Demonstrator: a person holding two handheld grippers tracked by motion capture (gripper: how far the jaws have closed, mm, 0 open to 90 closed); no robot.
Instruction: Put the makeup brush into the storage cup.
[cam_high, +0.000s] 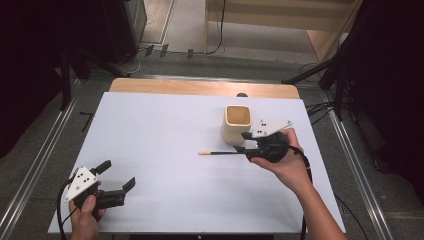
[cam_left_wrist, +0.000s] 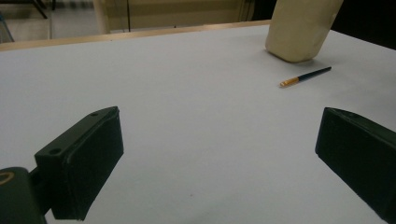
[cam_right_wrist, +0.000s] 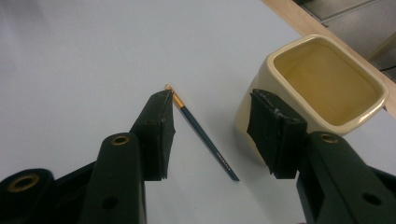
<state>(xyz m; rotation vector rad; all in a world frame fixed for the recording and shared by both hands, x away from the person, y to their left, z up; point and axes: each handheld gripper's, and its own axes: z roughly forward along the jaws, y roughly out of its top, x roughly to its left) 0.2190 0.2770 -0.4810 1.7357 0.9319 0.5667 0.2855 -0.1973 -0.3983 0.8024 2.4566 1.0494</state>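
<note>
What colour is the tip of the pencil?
The pencil is dark blue with an orange-gold tip, clearest in the right gripper view.

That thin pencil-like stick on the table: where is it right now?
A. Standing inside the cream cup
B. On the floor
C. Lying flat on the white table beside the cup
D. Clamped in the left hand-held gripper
C: the stick lies flat on the table next to the cup, between the open jaws of the right hand-held gripper.

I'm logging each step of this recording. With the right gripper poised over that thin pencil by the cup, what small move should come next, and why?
Probably lower the right gripper and close on the pencil. Its jaws stand open to either side of the pencil, which lies flat on the white table beside the cream cup, not yet gripped. The left gripper rests open, far off.
</note>
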